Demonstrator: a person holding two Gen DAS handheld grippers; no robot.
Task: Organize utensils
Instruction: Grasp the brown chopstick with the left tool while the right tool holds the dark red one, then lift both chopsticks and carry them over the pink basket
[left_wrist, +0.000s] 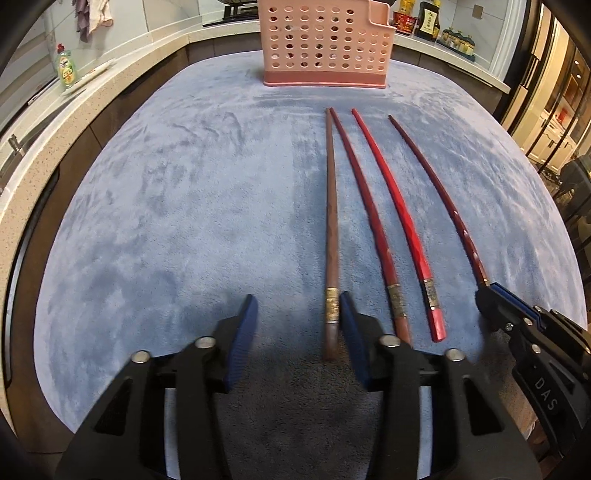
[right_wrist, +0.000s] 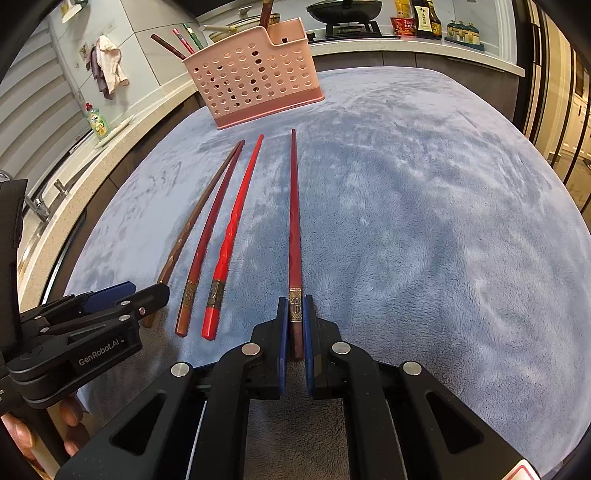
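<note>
Several chopsticks lie side by side on a blue-grey cloth (left_wrist: 166, 221), tips toward a pink perforated utensil basket (left_wrist: 325, 44) at the far edge. My left gripper (left_wrist: 298, 306) is open; the brown chopstick (left_wrist: 330, 221) lies between its fingers, close to the right one. Beside it lie a dark red chopstick (left_wrist: 369, 206) and a bright red one (left_wrist: 402, 221). My right gripper (right_wrist: 295, 306) is shut on the handle of the rightmost dark red chopstick (right_wrist: 294, 221), which still rests on the cloth. The basket (right_wrist: 255, 77) holds a few chopsticks.
A stone counter (left_wrist: 122, 77) runs around the cloth, with a green dish soap bottle (left_wrist: 66, 68) at left and sauce bottles (left_wrist: 426, 18) at the back right. A wok (right_wrist: 343, 9) sits on a stove behind the basket. A rag (right_wrist: 109, 64) hangs on the wall.
</note>
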